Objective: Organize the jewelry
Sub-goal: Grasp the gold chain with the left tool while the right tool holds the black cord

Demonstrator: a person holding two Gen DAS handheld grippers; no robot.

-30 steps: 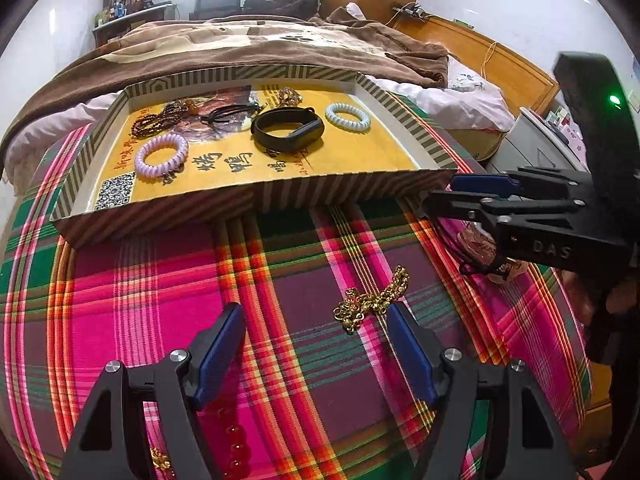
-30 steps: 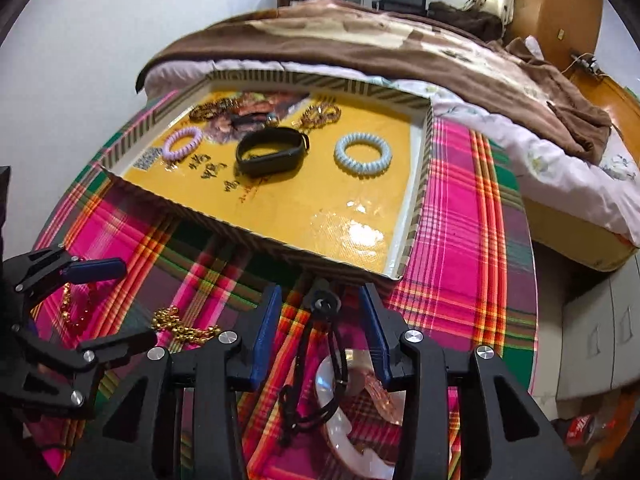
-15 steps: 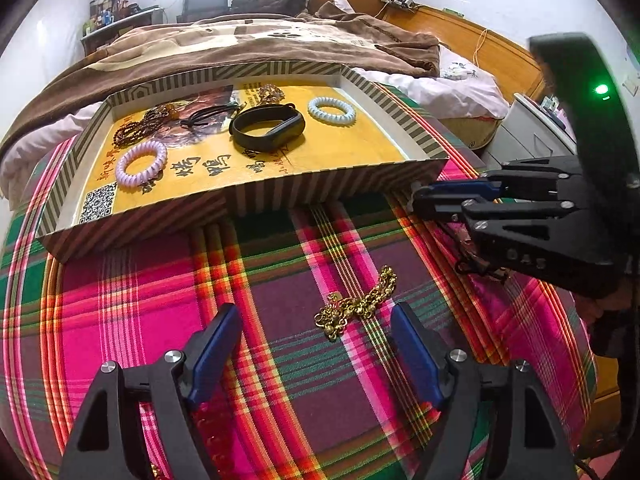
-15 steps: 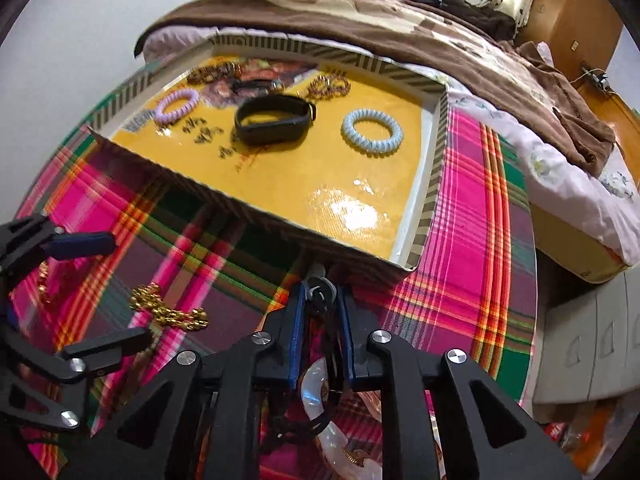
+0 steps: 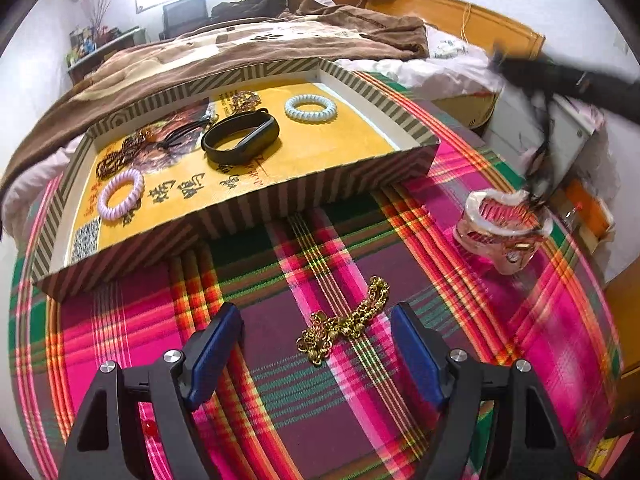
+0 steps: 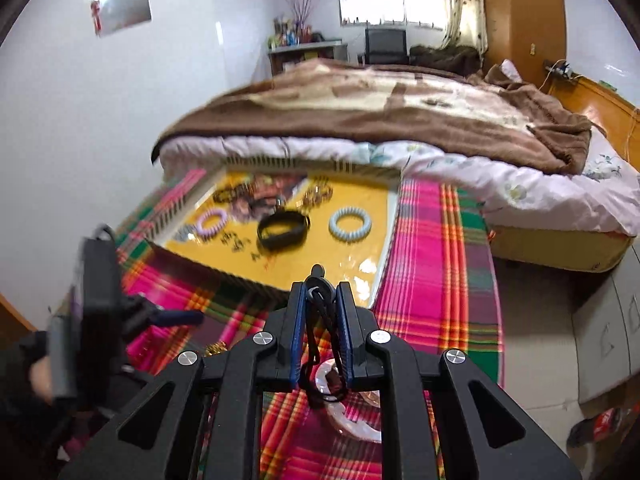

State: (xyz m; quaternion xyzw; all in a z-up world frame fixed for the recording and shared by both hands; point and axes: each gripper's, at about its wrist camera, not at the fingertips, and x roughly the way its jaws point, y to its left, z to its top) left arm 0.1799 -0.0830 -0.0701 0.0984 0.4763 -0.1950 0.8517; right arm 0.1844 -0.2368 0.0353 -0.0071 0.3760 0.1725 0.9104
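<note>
My right gripper [image 6: 321, 292] is shut on a black cord necklace [image 6: 320, 344] and holds it lifted above the plaid cloth; its cord dangles in the left wrist view [image 5: 540, 152]. My left gripper [image 5: 316, 328] is open and low over the cloth, with a gold chain [image 5: 346, 322] lying between its fingers. The striped box tray [image 5: 248, 204] with a yellow floor holds a black band [image 5: 240, 138], a pale blue coil ring [image 5: 311, 107], a lilac coil ring [image 5: 120, 194] and brown bead strings [image 5: 120, 152].
A clear pink hair claw [image 5: 504, 228] stands on the plaid cloth [image 5: 400, 240] at the right, under the dangling cord. A red bead [image 5: 149, 427] shows beneath my left gripper. A bed with a brown blanket [image 6: 400, 108] lies behind the tray.
My right gripper closed on the black cord necklace and lifted it up and away from the cloth. My left gripper stayed open and eased closer over the gold chain.
</note>
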